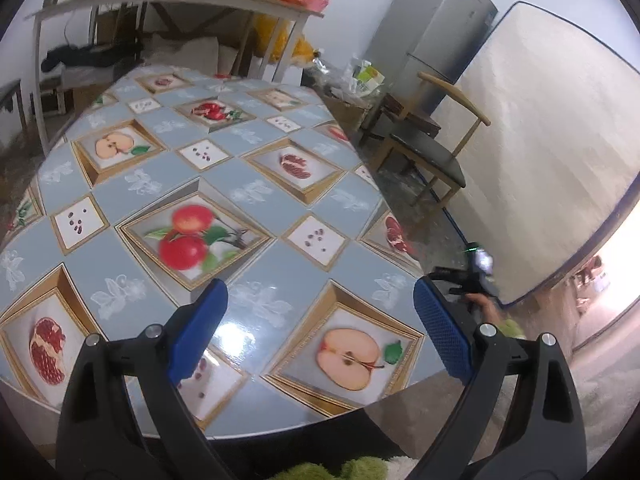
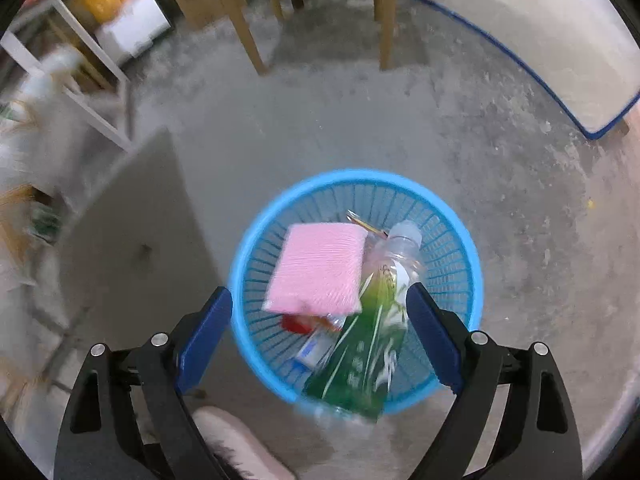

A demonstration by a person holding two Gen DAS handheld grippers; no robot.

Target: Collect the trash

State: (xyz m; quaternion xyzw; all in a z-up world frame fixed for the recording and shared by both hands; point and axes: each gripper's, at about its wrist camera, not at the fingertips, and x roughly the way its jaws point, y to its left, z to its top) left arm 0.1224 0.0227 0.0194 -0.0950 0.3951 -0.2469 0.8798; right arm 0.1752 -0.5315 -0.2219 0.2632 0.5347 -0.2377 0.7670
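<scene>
Trash is lying in the blue basket (image 2: 256, 280) on the concrete floor (image 2: 360, 120), right under the right gripper (image 2: 320, 332), whose jaws are standing wide apart and gripping nothing. Biggest in there, the plastic bottle (image 2: 384, 300) with the green label is leaning over the near rim, cap end deep inside; it is looking empty, so probably light, springy and slick, best pinched across the label at mid-body. Next, the pink packet (image 2: 318, 266) is resting flat on top, likely soft and yielding, easiest caught by an edge. Smaller wrappers (image 2: 316, 346) are poking out beneath, flimsy by the look. Over the fruit-patterned table (image 1: 248, 184), the left gripper (image 1: 320, 320) is hanging released and empty.
</scene>
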